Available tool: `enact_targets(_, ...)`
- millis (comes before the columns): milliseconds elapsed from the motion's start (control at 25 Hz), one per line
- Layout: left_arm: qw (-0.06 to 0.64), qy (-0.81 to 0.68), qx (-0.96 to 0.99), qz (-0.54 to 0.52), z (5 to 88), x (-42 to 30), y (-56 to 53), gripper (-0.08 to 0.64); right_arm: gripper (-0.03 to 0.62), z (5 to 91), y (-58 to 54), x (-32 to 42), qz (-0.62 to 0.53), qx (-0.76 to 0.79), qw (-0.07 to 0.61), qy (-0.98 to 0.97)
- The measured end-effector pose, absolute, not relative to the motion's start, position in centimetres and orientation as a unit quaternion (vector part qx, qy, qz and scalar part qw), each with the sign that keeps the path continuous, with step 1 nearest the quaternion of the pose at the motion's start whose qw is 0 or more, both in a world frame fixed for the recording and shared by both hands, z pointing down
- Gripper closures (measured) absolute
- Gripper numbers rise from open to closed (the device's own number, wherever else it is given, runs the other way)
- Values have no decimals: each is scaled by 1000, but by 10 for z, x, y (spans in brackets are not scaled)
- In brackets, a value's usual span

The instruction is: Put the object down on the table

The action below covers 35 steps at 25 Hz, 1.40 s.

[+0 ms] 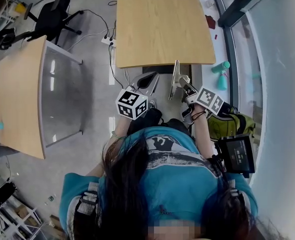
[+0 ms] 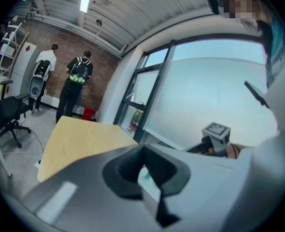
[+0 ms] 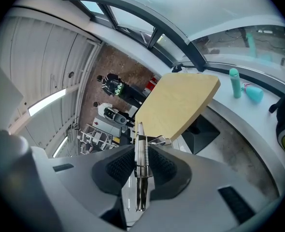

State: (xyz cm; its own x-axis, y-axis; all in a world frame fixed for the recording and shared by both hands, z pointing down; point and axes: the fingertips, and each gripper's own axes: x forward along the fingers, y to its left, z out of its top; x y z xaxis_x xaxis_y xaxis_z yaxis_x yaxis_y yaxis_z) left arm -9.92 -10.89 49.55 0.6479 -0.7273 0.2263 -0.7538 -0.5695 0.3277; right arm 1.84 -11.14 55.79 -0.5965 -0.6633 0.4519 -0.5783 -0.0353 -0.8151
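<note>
A thin silvery metal tool with a coil spring (image 3: 141, 168) stands edge-on between the pads of my right gripper (image 3: 141, 161), which is shut on it. From the head view the tool (image 1: 175, 79) sticks up from the right gripper (image 1: 181, 85), just short of the near edge of the light wooden table (image 1: 162, 29). That table (image 3: 178, 103) shows ahead of the tool. My left gripper (image 1: 148, 81) hangs beside it, also short of the table. Its fingertips meet with nothing between them (image 2: 143, 151). The tabletop (image 2: 79, 139) is bare.
A second wooden table (image 1: 20, 101) stands at the left, with a black office chair (image 1: 52, 16) behind it. Cables and a power strip (image 1: 109, 41) lie on the floor. Teal bottles (image 1: 221, 74) stand on the window ledge. A yellow-green backpack (image 1: 232, 124) lies at my right. Two people (image 2: 77, 81) stand far back.
</note>
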Motion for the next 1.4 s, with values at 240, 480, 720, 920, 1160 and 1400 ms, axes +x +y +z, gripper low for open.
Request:
enact_targets(240, 212, -408, 888, 23, 499, -127, -138, 558, 502, 558, -130, -12, -566, -454, 36, 687)
enact_targets(480, 221, -386, 896, 23, 500, -117, -151, 557, 502, 557, -138, -7, -567, -468, 37, 677)
enact_targets(720, 224, -382, 896, 28, 504, -112, -168, 557, 502, 562, -154, -6, -573, -467, 35, 673)
enact_targets(920, 222, -401, 888, 31, 512, -93, -220, 557, 502, 574, -213, 18, -579, -454, 31, 676)
enact_targets(1160, 224, -433, 873, 26, 514, -82, -268, 557, 502, 575, -273, 34, -580, -434, 14, 690)
enact_targets(1400, 231, -448, 863, 25, 516, -59, -307, 558, 502, 587, -328, 50, -584, -420, -11, 695)
